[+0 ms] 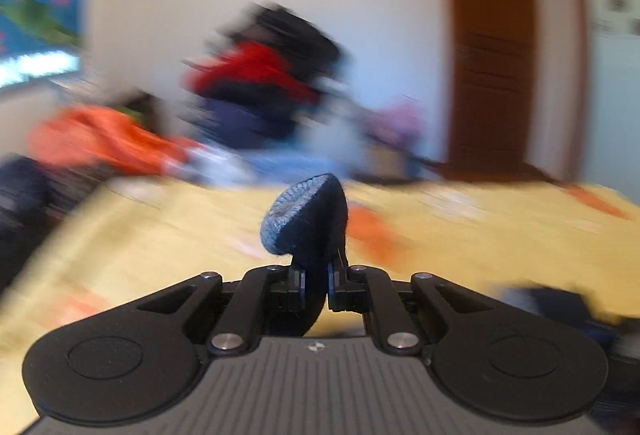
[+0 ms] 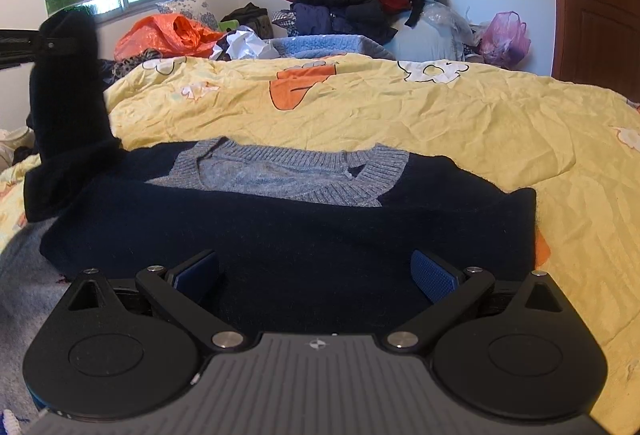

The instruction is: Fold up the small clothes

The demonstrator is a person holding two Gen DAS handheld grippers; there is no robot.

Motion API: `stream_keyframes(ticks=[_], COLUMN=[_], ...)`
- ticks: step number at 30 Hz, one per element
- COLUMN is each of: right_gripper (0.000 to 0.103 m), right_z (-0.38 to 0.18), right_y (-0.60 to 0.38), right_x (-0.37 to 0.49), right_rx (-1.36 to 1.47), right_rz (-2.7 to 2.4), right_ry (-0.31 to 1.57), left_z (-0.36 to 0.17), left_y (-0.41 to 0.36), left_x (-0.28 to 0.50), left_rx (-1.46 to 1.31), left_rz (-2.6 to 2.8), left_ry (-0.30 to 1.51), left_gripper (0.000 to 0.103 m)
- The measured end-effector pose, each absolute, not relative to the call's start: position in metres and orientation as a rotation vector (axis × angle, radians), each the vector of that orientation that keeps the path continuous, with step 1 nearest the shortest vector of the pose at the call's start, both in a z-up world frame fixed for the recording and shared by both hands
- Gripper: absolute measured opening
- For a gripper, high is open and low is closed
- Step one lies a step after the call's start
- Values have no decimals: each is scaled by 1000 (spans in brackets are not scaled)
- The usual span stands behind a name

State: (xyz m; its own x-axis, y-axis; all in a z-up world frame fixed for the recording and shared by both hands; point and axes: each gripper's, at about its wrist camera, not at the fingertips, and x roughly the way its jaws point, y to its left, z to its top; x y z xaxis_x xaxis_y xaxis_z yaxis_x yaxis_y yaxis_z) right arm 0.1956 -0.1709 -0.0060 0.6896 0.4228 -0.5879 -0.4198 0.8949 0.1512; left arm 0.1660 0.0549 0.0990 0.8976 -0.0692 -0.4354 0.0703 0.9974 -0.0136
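Two tongs: left tongs (image 1: 316, 285) clamped on the navy sweater's (image 2: 288, 243) sleeve (image 2: 68, 107), lifted up left of the right tongs (image 2: 316, 275), which stand apart over the sweater on the yellow bedspread (image 2: 460, 115).

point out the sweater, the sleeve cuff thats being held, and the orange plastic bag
sweater (image 2: 288, 235): right wrist view, on its dark front
sleeve cuff (image 1: 292, 211): left wrist view, on the lighter ribbed edge above the closed fingers
orange plastic bag (image 2: 160, 37): right wrist view, on its crinkled side
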Motion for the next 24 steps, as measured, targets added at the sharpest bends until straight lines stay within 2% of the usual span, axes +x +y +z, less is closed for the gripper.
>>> stream_keyframes(ticks=[3, 4, 5, 7, 8, 9, 10, 16, 20, 24], right_gripper=[100, 100, 98, 98, 98, 98, 98, 98, 97, 94], right_z=[-6, -6, -6, -6, -6, -6, -5, -5, -2, 15], right_y=[-174, -176, -178, -181, -184, -186, -187, -186, -184, -187], right_x=[196, 196, 196, 196, 196, 196, 197, 196, 196, 187], right_rx=[31, 43, 56, 70, 92, 110, 122, 117, 105, 278], right_rz=[478, 482, 486, 483, 490, 495, 498, 495, 481, 507], right_ry=[657, 656, 655, 653, 651, 649, 648, 648, 660, 706], left_z=[49, 37, 34, 37, 39, 39, 39, 34, 25, 14], left_y=[-5, -17, -19, -11, -3, 6, 14, 59, 82, 106], left_x=[167, 165, 157, 142, 135, 127, 116, 66, 32, -11], left_rx=[-12, -9, -21, -61, -102, -140, -157, -188, -176, -113], left_rz=[-255, -288, -257, -269, -274, -269, -252, -132, -87, -61], left_ry=[622, 669, 653, 629, 627, 618, 593, 574, 657, 686], left_gripper=[13, 9, 13, 28, 54, 85, 92, 93, 93, 93])
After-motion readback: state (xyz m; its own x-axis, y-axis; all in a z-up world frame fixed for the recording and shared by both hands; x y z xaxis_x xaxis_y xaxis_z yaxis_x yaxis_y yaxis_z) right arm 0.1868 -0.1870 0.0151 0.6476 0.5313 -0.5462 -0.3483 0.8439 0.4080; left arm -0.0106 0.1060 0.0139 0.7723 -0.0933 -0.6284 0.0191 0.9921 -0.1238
